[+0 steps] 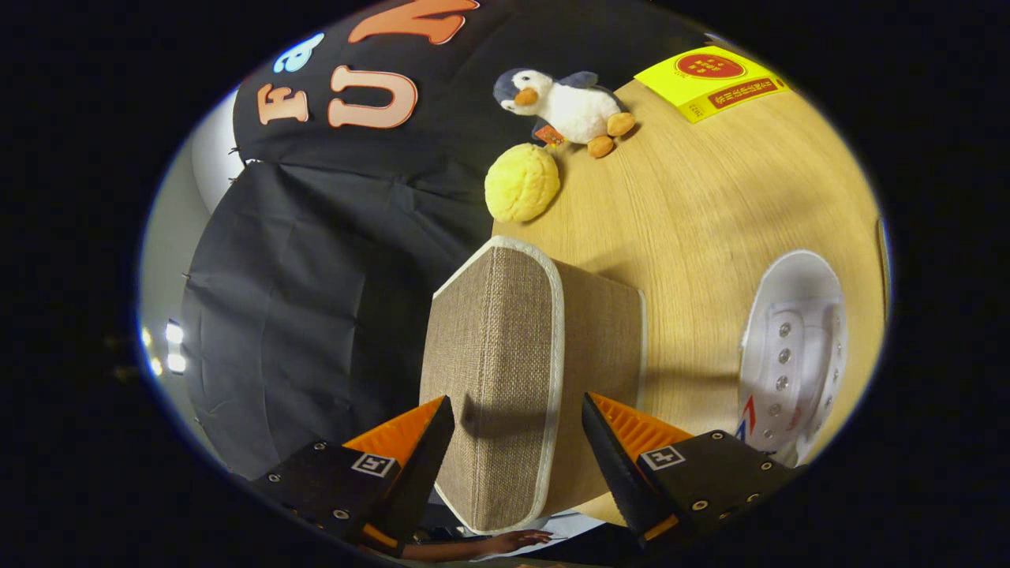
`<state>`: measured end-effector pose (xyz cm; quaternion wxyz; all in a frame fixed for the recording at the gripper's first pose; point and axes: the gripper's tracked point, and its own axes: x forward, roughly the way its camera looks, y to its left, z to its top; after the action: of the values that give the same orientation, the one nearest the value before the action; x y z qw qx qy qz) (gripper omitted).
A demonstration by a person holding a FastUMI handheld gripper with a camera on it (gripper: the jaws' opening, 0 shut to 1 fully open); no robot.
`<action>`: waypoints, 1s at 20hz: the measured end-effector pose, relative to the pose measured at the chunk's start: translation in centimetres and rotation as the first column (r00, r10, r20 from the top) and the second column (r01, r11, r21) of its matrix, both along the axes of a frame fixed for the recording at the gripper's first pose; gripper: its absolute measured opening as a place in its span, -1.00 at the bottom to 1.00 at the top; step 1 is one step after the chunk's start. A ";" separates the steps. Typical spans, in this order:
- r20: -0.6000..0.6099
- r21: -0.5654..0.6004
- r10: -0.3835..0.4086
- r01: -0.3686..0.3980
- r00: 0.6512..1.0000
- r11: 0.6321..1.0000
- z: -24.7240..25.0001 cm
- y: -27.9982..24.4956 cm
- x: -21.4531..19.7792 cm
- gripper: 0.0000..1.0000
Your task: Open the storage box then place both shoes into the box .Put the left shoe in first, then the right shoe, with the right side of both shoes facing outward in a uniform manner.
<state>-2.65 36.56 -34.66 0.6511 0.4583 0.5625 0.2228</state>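
Observation:
A tan woven storage box [505, 347] with white trim stands at the edge of the wooden table [710, 213]. Its broad panel faces me and reaches in between my fingers. My gripper [517, 410] is open and straddles that panel: one finger overlaps its edge, while a small gap separates the other finger from the trim. A white lace-up shoe [793, 347] with metal eyelets lies on the table beyond the box, to the side of one finger. I cannot tell whether the box's lid is lifted.
A plush penguin [568, 102] and a yellow bun-shaped toy [521, 181] sit on the table's far part, near a yellow booklet [710, 79]. Black cloth [316, 276] hangs beside the table. A person's hand [513, 540] rests just below the box.

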 end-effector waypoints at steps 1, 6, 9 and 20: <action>-0.009 0.014 0.011 -0.011 1.000 1.000 -0.2 0.5 -0.3 0.93; -0.036 0.061 0.020 -0.018 0.999 0.998 -0.3 1.7 -1.1 0.93; -0.055 0.148 0.011 -0.002 0.998 0.989 1.5 1.5 -1.0 0.91; -0.031 0.251 -0.078 0.083 0.997 0.964 5.1 -0.6 0.2 -0.04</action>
<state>-2.45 35.96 -29.59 0.5902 0.5620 0.5173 0.2611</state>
